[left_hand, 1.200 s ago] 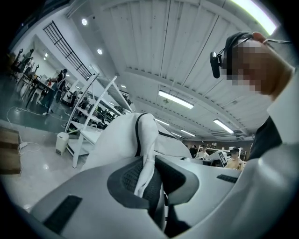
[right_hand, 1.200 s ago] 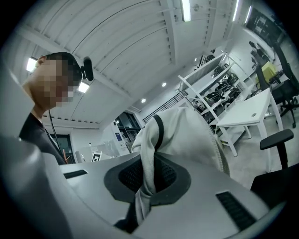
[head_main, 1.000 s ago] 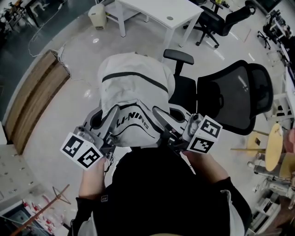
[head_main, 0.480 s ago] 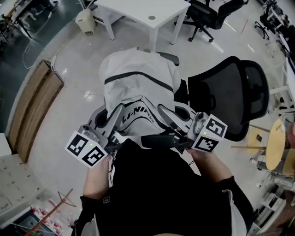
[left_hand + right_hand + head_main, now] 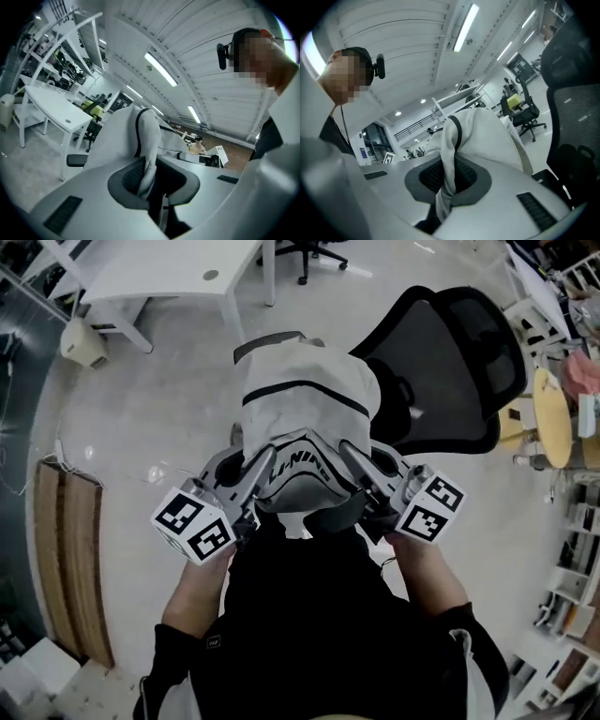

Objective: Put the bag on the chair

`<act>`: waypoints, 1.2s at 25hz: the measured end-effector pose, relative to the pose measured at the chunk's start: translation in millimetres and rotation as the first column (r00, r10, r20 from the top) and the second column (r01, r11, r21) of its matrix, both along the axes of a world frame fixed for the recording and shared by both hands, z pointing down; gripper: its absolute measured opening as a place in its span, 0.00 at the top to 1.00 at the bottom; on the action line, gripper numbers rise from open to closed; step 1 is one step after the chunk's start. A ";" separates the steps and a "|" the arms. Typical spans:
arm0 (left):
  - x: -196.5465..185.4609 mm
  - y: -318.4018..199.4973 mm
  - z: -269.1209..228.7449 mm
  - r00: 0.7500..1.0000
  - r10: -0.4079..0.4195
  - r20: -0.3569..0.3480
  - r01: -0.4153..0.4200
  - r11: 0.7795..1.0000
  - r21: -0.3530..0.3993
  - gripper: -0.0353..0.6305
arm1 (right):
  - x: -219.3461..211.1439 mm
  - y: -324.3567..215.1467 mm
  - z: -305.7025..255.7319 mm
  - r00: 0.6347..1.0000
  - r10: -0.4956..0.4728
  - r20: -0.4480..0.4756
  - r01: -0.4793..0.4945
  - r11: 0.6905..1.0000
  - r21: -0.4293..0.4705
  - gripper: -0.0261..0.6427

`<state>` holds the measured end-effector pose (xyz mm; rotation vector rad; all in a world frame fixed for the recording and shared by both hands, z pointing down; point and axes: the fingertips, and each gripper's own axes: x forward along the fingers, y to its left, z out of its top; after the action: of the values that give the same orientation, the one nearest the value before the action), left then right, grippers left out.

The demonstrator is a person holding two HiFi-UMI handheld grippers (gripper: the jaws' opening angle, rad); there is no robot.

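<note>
Bag (image 5: 305, 399): white with black trim, held up off the floor (image 5: 169, 427) by its near top edge, right in front of the chair, covering the seat from the head view.
Chair (image 5: 450, 357): black mesh office chair, backrest showing just right of the bag; one dark armrest peeks past the bag's far edge.
Left gripper (image 5: 146, 174): jaws clamped on a fold of the bag's fabric, on the bag's side away from the chair's backrest.
Right gripper (image 5: 446, 180): jaws pinched on another fold of the same fabric, on the side nearer the chair's backrest; backrest fills that view's right edge.
Bag vs seat: bag's bottom is probably over the chair's seat; touching or not, cannot tell, the seat is hidden.
Person (image 5: 328, 634): dark top, one gripper in each hand, standing on the near side of the chair.
White desk (image 5: 159, 273): beyond the chair, to its left.
Wooden panel (image 5: 66, 559): on the floor, well left of the chair.
Round table (image 5: 553, 413): wooden, right of the chair.
</note>
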<state>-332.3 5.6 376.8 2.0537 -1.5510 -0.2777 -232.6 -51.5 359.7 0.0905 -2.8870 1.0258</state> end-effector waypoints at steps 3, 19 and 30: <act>5.6 -17.6 3.6 0.992 0.116 0.042 -0.116 0.993 -0.009 0.86 | 13.6 -1.2 8.9 0.992 0.122 -0.011 -0.122 0.992 -0.009 0.92; 87.6 -93.4 50.2 0.938 0.340 0.071 -0.334 0.939 -0.079 0.86 | 106.6 -28.1 58.4 0.942 0.329 -0.063 -0.335 0.933 -0.134 0.92; 134.6 -151.7 112.3 0.871 0.479 0.110 -0.457 0.872 -0.175 0.86 | 146.7 -50.4 131.1 0.898 0.405 -0.173 -0.438 0.861 -0.257 0.91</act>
<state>-197.7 -146.1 489.1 2.2937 -1.0589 0.1738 -85.9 -101.9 490.8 0.7681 -2.6316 1.4458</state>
